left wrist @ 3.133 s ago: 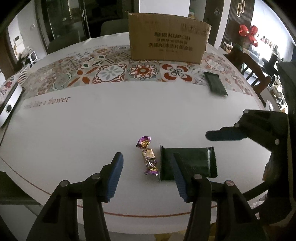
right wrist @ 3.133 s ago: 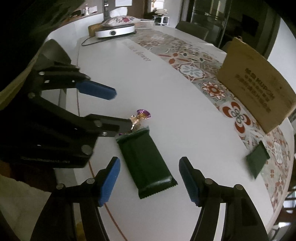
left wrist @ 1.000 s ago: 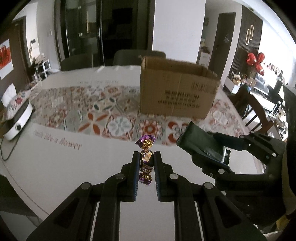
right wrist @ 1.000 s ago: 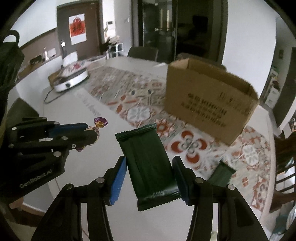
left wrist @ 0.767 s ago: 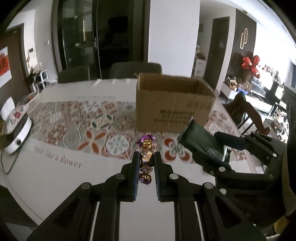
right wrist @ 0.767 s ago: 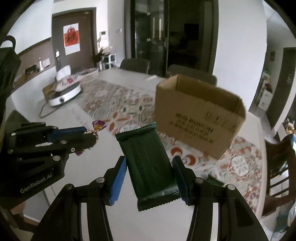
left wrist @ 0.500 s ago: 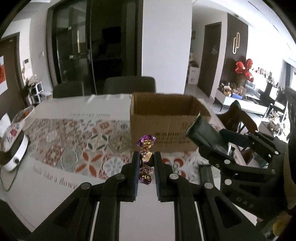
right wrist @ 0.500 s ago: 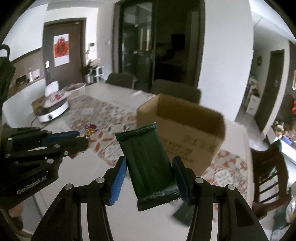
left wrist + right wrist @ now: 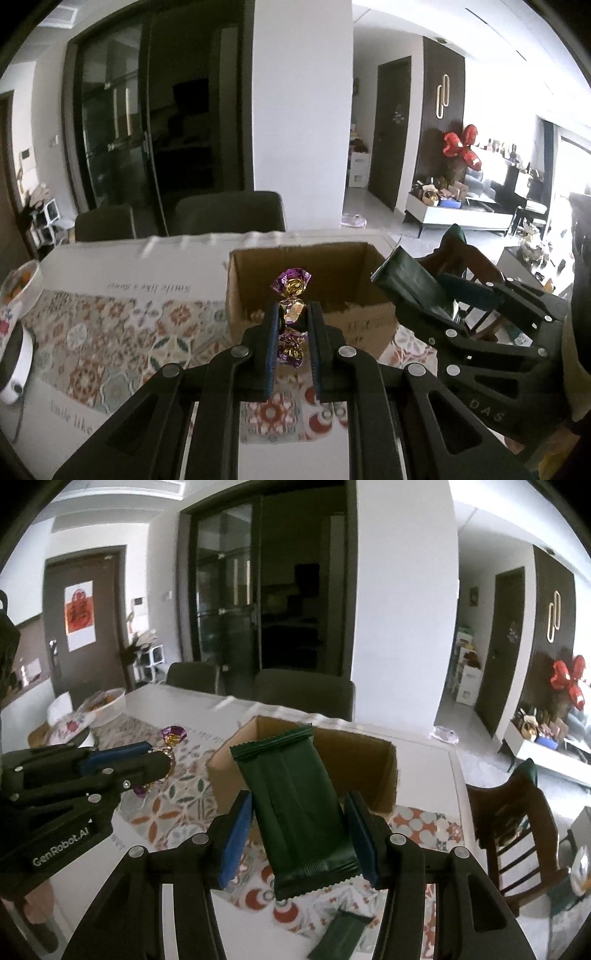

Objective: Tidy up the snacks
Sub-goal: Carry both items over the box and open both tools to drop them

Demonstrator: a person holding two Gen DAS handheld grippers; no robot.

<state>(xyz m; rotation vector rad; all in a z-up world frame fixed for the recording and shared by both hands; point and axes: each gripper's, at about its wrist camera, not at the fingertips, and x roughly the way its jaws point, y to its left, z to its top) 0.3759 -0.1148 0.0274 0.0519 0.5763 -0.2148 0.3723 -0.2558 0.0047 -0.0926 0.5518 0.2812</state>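
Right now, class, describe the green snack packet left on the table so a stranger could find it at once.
Start at the open cardboard box on the patterned table runner. In front of it, nearer the camera, a dark green packet lies flat on the table. Its twin is up in the right tongs; this one is held by nothing.

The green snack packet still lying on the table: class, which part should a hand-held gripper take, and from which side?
Take the green snack packet across its narrow width, pads on the two long edges, coming from above. It lies flat on the table, so no underside is open, and its sealed ends are thin. Both the left hand-held gripper and right hand-held gripper are full now.
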